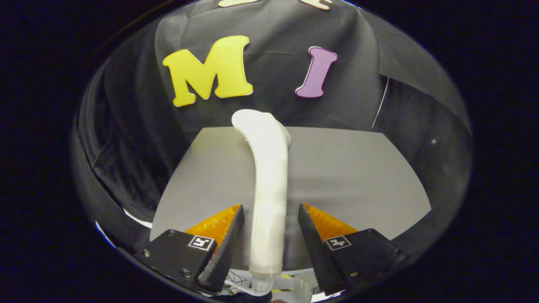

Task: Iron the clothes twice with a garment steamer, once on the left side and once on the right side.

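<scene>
In the gripper view, your gripper stood partly open, its fingers flanking the white garment steamer without clearly pressing it. The steamer's handle lay between them, head beyond, over the grey table.

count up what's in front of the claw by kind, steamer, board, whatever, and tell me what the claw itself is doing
garment steamer: 1, white, standing between the claw's fingers
grey board: 1, lying flat under and beyond the steamer
claw: 1, fingers open on either side of the steamer's handle, with a gap on each side
total: 3
</scene>
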